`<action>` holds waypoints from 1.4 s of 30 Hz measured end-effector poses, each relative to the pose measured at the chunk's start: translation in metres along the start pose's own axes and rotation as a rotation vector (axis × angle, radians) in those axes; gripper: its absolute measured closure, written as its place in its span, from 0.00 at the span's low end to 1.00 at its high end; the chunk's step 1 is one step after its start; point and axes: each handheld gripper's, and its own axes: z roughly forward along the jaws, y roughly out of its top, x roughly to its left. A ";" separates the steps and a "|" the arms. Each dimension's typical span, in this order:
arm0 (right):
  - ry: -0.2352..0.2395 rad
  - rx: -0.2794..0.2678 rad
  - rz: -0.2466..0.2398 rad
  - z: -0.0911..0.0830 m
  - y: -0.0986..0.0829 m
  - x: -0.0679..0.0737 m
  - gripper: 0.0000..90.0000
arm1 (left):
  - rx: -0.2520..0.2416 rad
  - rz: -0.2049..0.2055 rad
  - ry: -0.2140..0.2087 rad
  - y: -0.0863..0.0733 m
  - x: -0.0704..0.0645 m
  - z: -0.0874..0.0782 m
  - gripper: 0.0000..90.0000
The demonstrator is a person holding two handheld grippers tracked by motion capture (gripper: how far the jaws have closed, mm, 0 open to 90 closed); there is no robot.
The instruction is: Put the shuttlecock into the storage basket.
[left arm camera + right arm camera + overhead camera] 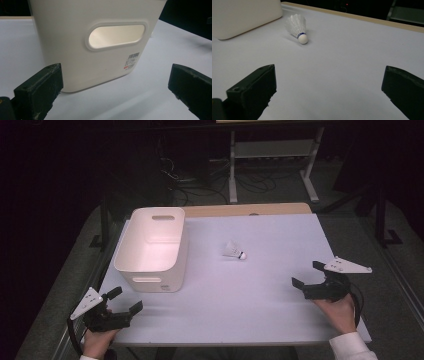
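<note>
Right claw (pixel 329 82) wide apart, shuttlecock (pixel 297 28) well ahead, toward its left.

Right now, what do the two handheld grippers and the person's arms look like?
Both are black two-jaw tools with blocky, squared jaw tips. The left gripper and the right gripper each carry a pale grey three-cornered plate on top, dotted with small holes. A black cable loops back from the right one. A white sleeve cuff shows at the right wrist.
</note>
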 end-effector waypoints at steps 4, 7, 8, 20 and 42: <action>0.005 0.009 -0.008 0.002 0.000 0.001 0.00 | -0.002 -0.004 -0.001 0.000 -0.001 0.001 0.00; 0.009 0.011 -0.005 0.002 0.000 0.001 0.00 | -0.003 -0.006 0.000 0.000 -0.001 0.001 0.00; 0.010 0.011 -0.005 0.002 0.000 0.001 0.00 | -0.003 -0.006 0.001 0.000 -0.001 0.001 0.00; 0.024 0.034 -0.017 0.003 0.010 0.009 0.00 | 0.002 -0.004 0.010 0.000 0.001 0.002 0.00; 0.087 0.131 -0.068 0.022 0.039 0.016 0.00 | -0.016 -0.015 -0.002 0.000 -0.001 0.000 0.00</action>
